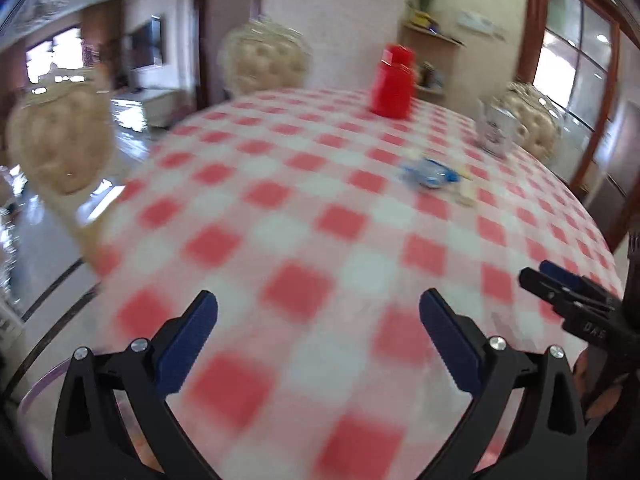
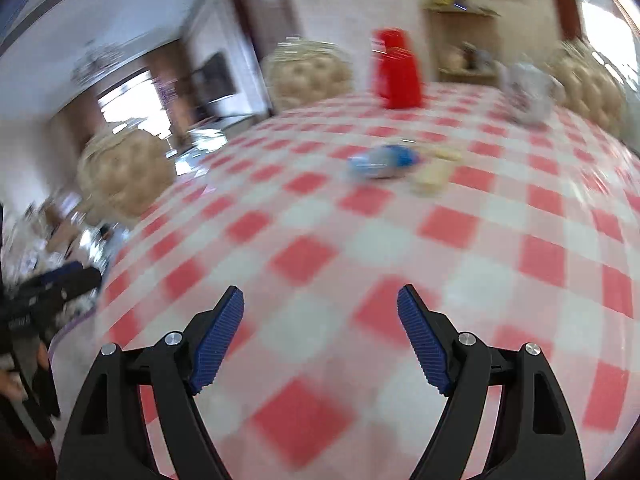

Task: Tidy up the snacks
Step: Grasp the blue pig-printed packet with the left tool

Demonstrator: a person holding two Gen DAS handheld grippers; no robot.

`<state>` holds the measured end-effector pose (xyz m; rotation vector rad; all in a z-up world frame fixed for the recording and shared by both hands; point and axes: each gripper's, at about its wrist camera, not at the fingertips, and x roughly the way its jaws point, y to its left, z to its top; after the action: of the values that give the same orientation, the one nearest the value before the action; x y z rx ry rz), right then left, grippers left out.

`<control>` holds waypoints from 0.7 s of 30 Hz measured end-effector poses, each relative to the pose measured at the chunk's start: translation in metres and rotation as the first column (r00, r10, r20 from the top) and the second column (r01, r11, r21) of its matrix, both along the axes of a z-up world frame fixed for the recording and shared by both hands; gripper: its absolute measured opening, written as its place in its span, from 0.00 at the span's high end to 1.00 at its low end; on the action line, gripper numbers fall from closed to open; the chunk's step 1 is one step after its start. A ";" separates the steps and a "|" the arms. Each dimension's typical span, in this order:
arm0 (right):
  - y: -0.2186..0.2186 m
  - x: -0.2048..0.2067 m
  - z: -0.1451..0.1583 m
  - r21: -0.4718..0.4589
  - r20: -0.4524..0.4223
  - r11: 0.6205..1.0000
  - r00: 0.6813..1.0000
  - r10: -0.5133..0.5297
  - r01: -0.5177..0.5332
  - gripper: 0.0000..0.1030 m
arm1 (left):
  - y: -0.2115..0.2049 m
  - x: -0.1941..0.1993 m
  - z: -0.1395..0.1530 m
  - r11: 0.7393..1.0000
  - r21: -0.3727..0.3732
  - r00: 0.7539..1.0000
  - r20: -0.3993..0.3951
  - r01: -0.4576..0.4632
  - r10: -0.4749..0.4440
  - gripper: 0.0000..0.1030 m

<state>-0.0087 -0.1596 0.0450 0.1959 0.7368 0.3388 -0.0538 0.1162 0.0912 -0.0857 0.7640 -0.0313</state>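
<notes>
A blue-and-white snack packet (image 1: 430,174) lies on the red-and-white checked table (image 1: 304,240), with small pale snack pieces (image 1: 466,192) beside it on the right. The same packet (image 2: 384,162) and pale pieces (image 2: 434,172) show in the right wrist view. A clear glass jar (image 1: 496,130) stands at the far right of the table, also in the right wrist view (image 2: 528,96). My left gripper (image 1: 318,304) is open and empty over the near table. My right gripper (image 2: 320,298) is open and empty. Both are well short of the snacks. Both views are blurred.
A red lidded container (image 1: 392,82) stands at the table's far edge, seen too in the right wrist view (image 2: 398,70). Cream tufted chairs (image 1: 60,140) ring the table. The right gripper's tips (image 1: 560,284) show at the left view's right edge.
</notes>
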 end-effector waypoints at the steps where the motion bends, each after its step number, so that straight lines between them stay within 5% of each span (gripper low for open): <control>1: -0.013 0.014 -0.004 0.011 -0.023 0.999 0.999 -0.046 0.046 0.25 | -0.015 0.025 -0.004 0.999 -0.035 1.000 -0.019 0.008 -0.009 0.02; 7: -0.064 0.054 -0.019 0.059 -0.018 0.984 0.985 -0.169 0.170 0.25 | -0.083 0.150 -0.029 0.983 -0.182 0.997 -0.072 -0.009 -0.004 0.02; 10: -0.086 0.070 -0.039 0.094 -0.113 0.962 0.963 -0.245 0.255 0.25 | -0.097 0.204 -0.039 0.955 -0.287 0.995 -0.084 -0.073 0.050 0.02; 12: -0.091 0.070 -0.038 0.114 -0.100 0.958 0.962 -0.253 0.264 0.25 | -0.108 0.236 -0.046 0.943 -0.311 0.990 -0.109 -0.121 0.091 0.02; 21: -0.093 0.072 -0.039 0.145 -0.117 0.963 0.970 -0.214 0.229 0.25 | -0.175 0.328 -0.078 0.983 -0.055 0.962 -0.223 -0.174 0.158 0.02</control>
<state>0.0637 -0.2530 0.0058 0.4444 0.7797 0.1738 0.2745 -0.0591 0.0129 -0.2269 0.9727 0.1110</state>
